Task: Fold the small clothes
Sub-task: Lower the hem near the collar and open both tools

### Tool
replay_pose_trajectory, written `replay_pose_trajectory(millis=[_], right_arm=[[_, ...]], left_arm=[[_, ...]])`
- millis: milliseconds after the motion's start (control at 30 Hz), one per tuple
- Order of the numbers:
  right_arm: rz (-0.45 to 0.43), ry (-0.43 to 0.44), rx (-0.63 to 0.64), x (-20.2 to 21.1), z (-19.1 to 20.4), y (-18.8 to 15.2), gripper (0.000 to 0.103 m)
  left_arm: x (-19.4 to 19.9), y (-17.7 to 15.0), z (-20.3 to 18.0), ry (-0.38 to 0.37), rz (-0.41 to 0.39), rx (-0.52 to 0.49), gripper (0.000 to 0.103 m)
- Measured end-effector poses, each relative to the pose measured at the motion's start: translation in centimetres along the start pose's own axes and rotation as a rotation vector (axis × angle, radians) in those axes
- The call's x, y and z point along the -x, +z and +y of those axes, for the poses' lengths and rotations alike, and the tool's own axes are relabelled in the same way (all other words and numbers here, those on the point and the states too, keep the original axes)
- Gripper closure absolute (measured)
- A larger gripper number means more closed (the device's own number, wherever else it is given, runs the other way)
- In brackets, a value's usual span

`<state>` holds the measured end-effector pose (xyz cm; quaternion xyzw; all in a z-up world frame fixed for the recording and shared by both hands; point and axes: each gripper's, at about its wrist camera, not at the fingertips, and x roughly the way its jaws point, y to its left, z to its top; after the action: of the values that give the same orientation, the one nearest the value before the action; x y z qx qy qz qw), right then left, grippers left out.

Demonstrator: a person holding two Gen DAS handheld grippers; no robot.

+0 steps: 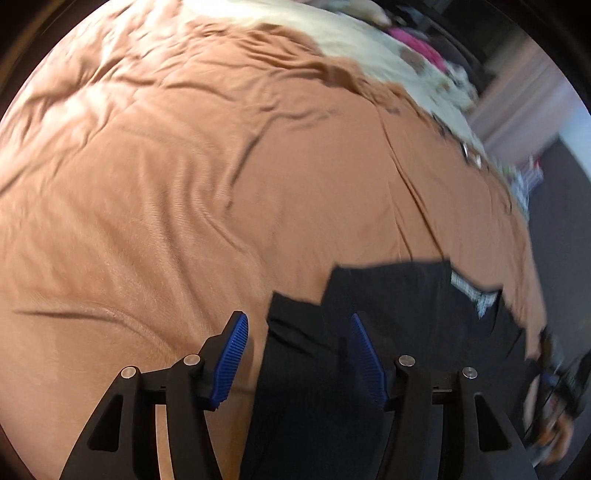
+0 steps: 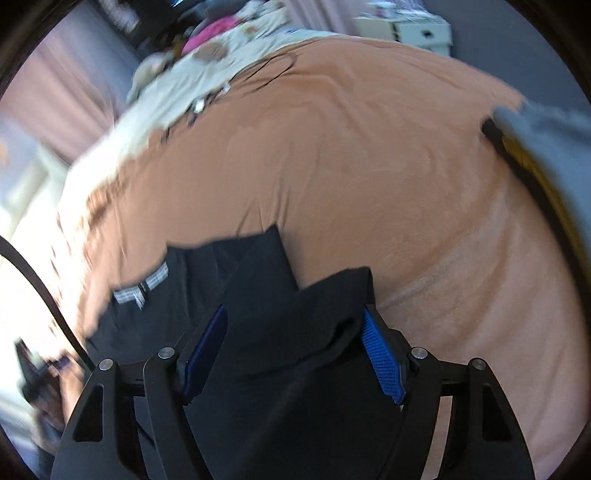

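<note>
A: Where do we find the small black fabric garment (image 1: 399, 306)?

B: It lies on the rust-orange bedspread (image 1: 184, 166), at the near edge of the bed, directly in front of both tools. We can see a grey-and-white checked label strip (image 1: 471, 290) sewn on its inner side, towards the far end of the garment.

A: And the left hand-held gripper (image 1: 299, 356)?

B: Its blue ribbed pads are spread wide apart. A fold of the black garment runs up between them; the right pad sits against the cloth, the left pad is over bare bedspread beside the garment. We see no pinch.

A: The right hand-held gripper (image 2: 293, 354)?

B: Also spread. A raised bunch of the black garment (image 2: 280, 314) fills the gap between its blue pads, and cloth drapes down over the tool's body. We cannot tell whether the pads actually press on it. The checked label strip (image 2: 142, 286) lies left of that bunch.

A: Further out from the garment?

B: Beyond it, the bedspread (image 2: 369, 166) stretches away, creased. At its far end we see a cream patterned blanket (image 1: 369, 48) and something bright pink (image 2: 212, 29), blurred. Right of the garment in the right-wrist view, a dark strap (image 2: 517, 158) lies at the bed's edge.
</note>
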<state>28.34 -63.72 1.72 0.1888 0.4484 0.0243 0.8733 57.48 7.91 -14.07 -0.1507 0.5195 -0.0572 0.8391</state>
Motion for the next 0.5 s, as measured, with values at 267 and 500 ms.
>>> replay_pose_trajectory(millis=[267, 500], right_arm=[[0.069, -0.107, 0.242, -0.4, 4.0, -0.2, 0.024], [0.119, -0.234, 0.431, -1.6, 7.7, -0.6, 0.024]], left_arm=[[-0.4, -2.2, -2.5, 0.111, 0.056, -0.197, 0.043], [-1.4, -3.9, -4.0, 0.171, 0.099, -0.305, 0.043]])
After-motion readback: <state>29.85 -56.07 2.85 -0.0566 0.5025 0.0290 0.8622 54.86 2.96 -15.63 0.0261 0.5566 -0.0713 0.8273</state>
